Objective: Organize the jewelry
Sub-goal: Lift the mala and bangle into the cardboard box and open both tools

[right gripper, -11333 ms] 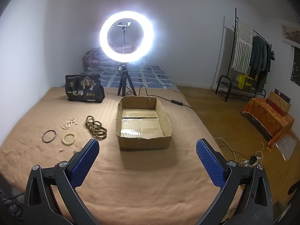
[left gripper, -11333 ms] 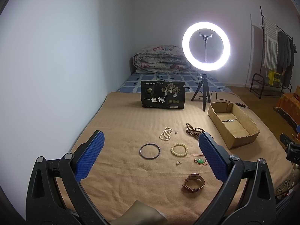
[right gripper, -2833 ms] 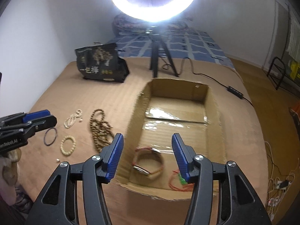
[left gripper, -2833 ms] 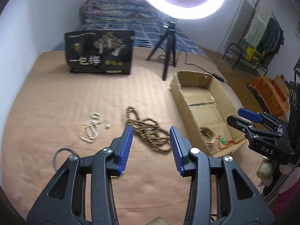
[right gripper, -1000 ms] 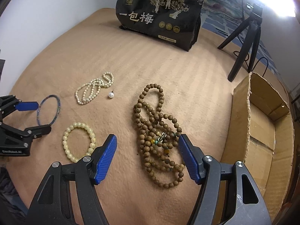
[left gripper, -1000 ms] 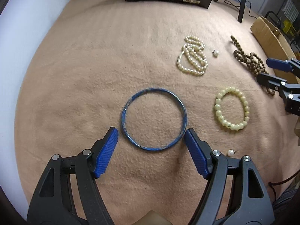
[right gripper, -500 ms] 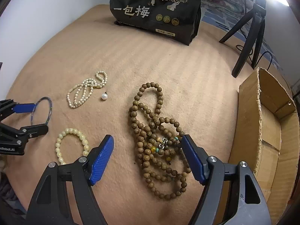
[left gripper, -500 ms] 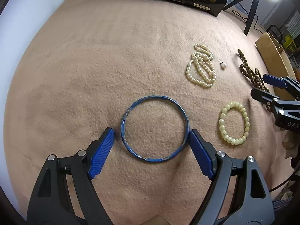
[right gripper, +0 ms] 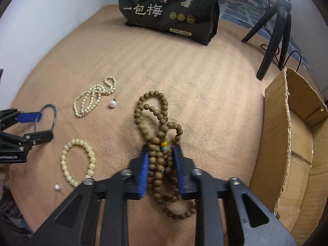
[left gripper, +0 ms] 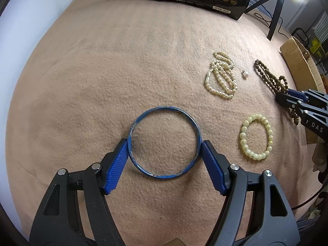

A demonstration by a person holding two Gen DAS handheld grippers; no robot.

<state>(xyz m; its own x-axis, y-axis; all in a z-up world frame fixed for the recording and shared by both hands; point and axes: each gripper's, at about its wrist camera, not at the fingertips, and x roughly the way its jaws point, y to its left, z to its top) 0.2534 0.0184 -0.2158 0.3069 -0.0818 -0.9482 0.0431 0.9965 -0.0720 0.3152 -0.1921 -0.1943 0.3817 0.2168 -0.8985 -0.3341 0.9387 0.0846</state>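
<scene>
My left gripper (left gripper: pixel 164 145) has closed on a blue bangle (left gripper: pixel 163 110) that lies flat on the tan blanket; both blue pads touch its sides. My right gripper (right gripper: pixel 160 151) is shut on a long brown wooden bead strand (right gripper: pixel 155 110), which also shows in the left wrist view (left gripper: pixel 266 73). A pale yellow bead bracelet (left gripper: pixel 256 136) lies right of the bangle and also shows in the right wrist view (right gripper: pixel 79 162). A white pearl strand (left gripper: pixel 221 78) and a loose pearl earring (left gripper: pixel 245 74) lie farther back.
A cardboard box (right gripper: pixel 295 143) stands at the right of the blanket. A black printed bag (right gripper: pixel 170 6) and a ring-light tripod (right gripper: pixel 274 32) stand at the back. A second small pearl earring (right gripper: pixel 56 187) lies near the yellow bracelet. A white wall runs along the left.
The left jaws have narrowed until the pads touch the bangle. The right jaws have closed on the wooden bead strand, gathering it into a bunch.
</scene>
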